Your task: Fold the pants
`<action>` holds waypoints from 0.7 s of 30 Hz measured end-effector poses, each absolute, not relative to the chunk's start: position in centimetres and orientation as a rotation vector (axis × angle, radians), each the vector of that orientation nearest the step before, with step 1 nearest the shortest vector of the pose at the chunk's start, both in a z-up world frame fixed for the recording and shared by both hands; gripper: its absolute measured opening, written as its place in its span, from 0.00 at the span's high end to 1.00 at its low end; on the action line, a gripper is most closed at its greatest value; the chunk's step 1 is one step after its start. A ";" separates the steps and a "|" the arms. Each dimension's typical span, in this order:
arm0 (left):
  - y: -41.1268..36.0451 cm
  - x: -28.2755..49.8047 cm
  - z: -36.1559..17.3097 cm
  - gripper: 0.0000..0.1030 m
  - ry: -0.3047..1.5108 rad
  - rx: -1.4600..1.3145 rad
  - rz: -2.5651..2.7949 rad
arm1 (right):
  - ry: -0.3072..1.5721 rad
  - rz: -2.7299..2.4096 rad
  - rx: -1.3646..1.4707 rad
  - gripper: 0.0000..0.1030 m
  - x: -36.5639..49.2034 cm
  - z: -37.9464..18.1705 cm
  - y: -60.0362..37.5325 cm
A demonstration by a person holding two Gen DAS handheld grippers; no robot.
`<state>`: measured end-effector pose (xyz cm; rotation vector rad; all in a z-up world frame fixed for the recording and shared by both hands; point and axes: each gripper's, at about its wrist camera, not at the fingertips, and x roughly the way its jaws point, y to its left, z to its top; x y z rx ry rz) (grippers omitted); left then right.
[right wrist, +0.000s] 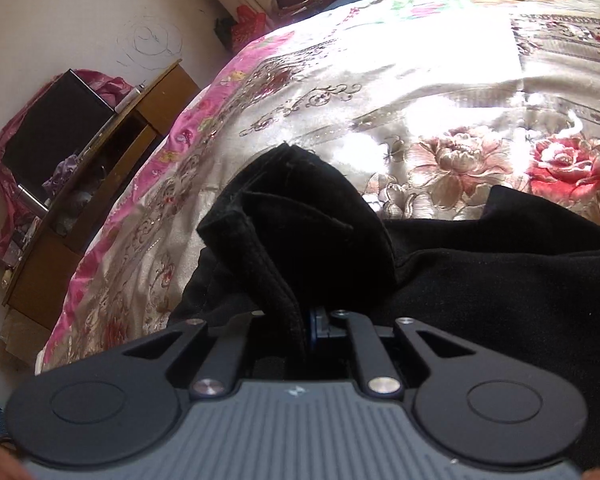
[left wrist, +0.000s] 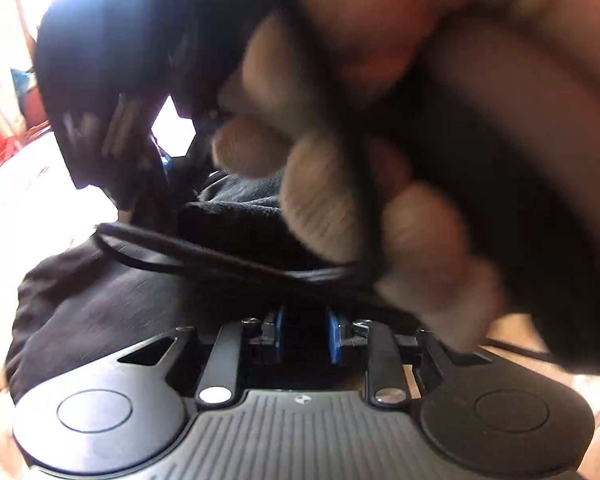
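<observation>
On the bed (right wrist: 440,92), across a flowered satin cover, the black pants (right wrist: 500,280) lay bunched rather than flat; one thick, stitched hem or waistband edge rose from the heap and ran straight into the right hand-held gripper (right wrist: 306,334), whose fingers were clamped on that edge; the cloth hid one blue pad entirely. Through the left wrist view the left hand-held gripper (left wrist: 304,334) showed its two blue pads apart with nothing plainly between them, the dark fabric lying just beyond; a bare hand (left wrist: 340,184), blurred and very close, filled the upper right of that view, and a thin black cord (left wrist: 188,252) crossed in front of it.

Judging from this, the step was drawing a leg or edge over for a fold; done well, the right grip would need to hold all layers of the seam, not the top one alone; the left should pinch a matching edge before any lift, so the cloth travels level and lands square; the cord looked liable to snag. The pants looked soft, matte and heavy, creased in deep folds, with double stitching along the held band.
</observation>
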<state>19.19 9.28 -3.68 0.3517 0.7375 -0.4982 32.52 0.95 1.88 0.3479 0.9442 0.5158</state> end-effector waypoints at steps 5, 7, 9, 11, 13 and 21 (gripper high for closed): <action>11.5 17.9 -3.8 0.61 0.740 0.311 -0.459 | 0.919 0.535 0.219 0.90 32.1 1.7 5.5; 11.7 17.6 -3.7 0.61 0.739 0.297 -0.451 | 0.899 0.549 0.177 0.90 31.6 1.8 6.9; 11.6 17.5 -3.8 0.61 0.741 0.287 -0.446 | 0.878 0.559 0.109 0.90 31.0 1.8 8.2; 11.3 17.2 -4.1 0.61 0.744 0.294 -0.442 | 0.870 0.569 0.032 0.89 30.5 1.6 9.4; 10.7 16.9 -4.1 0.61 0.743 0.299 -0.442 | 0.858 0.579 -0.017 0.88 30.1 1.1 10.3; 9.6 15.5 -3.2 0.60 0.806 0.321 -0.429 | 0.905 0.854 0.011 0.75 27.9 2.3 11.1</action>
